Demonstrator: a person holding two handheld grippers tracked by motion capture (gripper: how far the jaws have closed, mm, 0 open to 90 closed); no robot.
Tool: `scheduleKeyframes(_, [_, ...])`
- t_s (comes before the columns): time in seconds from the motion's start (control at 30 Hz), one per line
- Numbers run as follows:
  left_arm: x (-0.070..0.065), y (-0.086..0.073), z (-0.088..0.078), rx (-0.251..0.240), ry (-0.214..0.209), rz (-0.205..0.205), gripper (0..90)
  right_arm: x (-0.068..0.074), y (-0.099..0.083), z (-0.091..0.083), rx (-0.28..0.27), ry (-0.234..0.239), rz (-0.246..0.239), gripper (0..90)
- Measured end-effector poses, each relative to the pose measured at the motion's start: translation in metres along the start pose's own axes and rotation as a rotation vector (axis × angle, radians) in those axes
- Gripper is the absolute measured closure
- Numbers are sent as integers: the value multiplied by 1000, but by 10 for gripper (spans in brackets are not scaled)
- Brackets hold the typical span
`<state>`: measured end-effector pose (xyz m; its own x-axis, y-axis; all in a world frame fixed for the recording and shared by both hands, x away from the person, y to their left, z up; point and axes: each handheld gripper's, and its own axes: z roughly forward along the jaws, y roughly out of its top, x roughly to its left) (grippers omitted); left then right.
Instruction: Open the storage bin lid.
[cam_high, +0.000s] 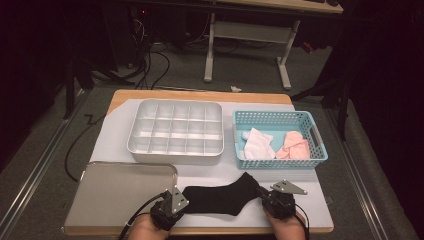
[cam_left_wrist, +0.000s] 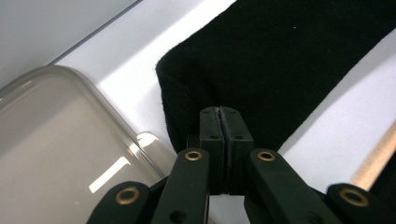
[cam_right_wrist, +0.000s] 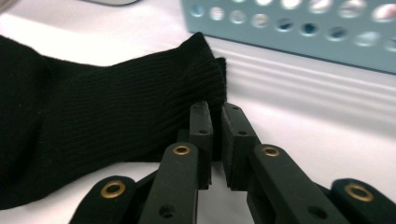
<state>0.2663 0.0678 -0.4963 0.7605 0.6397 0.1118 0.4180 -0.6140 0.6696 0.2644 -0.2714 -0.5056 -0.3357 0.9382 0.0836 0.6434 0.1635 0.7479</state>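
A black sock (cam_high: 222, 199) lies flat on the white mat near the table's front edge. My left gripper (cam_high: 174, 204) is at its left end; in the left gripper view the jaws (cam_left_wrist: 222, 111) are pressed together, pinching the sock's edge (cam_left_wrist: 280, 60). My right gripper (cam_high: 274, 197) is at the sock's right end. In the right gripper view its jaws (cam_right_wrist: 215, 108) stand a narrow slit apart, with the ribbed cuff (cam_right_wrist: 140, 107) caught between the pads.
A silver compartment box (cam_high: 175, 103) stands behind the sock. To its right, a blue basket (cam_high: 272, 116) holds a white sock (cam_high: 259, 144) and pink socks (cam_high: 295, 146). A flat metal tray (cam_high: 120, 192) lies at the front left, close to my left gripper.
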Motion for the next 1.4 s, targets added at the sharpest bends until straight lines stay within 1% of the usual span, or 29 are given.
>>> scheduleKeyframes(0.1, [-1, 5, 5, -1, 10, 20, 886, -5, -3, -9, -34, -24, 6, 839])
scheduleKeyframes(0.17, [-2, 7, 7, 1, 21, 39, 887, -9, -5, -14, -44, -41, 11, 839])
scheduleKeyframes(0.27, [-2, 8, 8, -3, 22, 36, 887, -14, -8, -18, -38, -62, 13, 840])
scheduleKeyframes(0.43, [-3, 8, 8, -1, 21, 43, 887, -19, -15, -18, -22, -83, 25, 845])
scheduleKeyframes(0.47, [-3, 9, 8, 3, 21, 47, 887, -19, -15, -17, -23, -86, 18, 844])
scheduleKeyframes(0.6, [0, 10, 8, -14, 18, 27, 884, -20, -15, -17, -25, -85, 22, 836])
scheduleKeyframes(0.63, [0, 11, 7, -20, 15, 25, 882, -19, -15, -17, -23, -81, 28, 820])
scheduleKeyframes(0.7, [0, 12, 6, -38, 12, 17, 878, -19, -15, -20, -36, -74, 30, 762])
scheduleKeyframes(0.77, [0, 13, 6, -40, 10, 15, 867, -19, -13, -24, -58, -56, 47, 701])
scheduleKeyframes(0.83, [1, 13, 7, -37, 11, 16, 850, -19, -10, -26, -74, -43, 58, 668])
scheduleKeyframes(0.9, [1, 13, 7, -34, 17, 21, 843, -17, -7, -27, -88, -30, 50, 636])
scheduleKeyframes(1.0, [1, 13, 6, -46, 14, 15, 803, -13, -2, -22, -90, -25, 51, 607])
scheduleKeyframes(1.1, [1, 13, 6, -43, 10, 16, 773, -15, 0, -14, -75, -25, 60, 606])
scheduleKeyframes(1.2, [1, 13, 7, -40, 9, 18, 773, -16, 1, -8, -61, -16, 68, 630])
scheduleKeyframes(1.23, [1, 13, 7, -39, 7, 17, 773, -17, 2, -7, -56, -13, 69, 660])
scheduleKeyframes(1.27, [1, 13, 7, -39, 6, 17, 774, -17, 2, -7, -53, -14, 72, 726])
scheduleKeyframes(1.33, [2, 14, 8, -33, 5, 19, 774, -14, 3, -10, -64, -28, 44, 819])
scheduleKeyframes(1.37, [2, 13, 9, -30, 5, 19, 775, -12, 4, -14, -76, -35, 35, 847])
scheduleKeyframes(1.4, [2, 13, 9, -29, 6, 19, 777, -10, 4, -19, -90, -41, 14, 863])
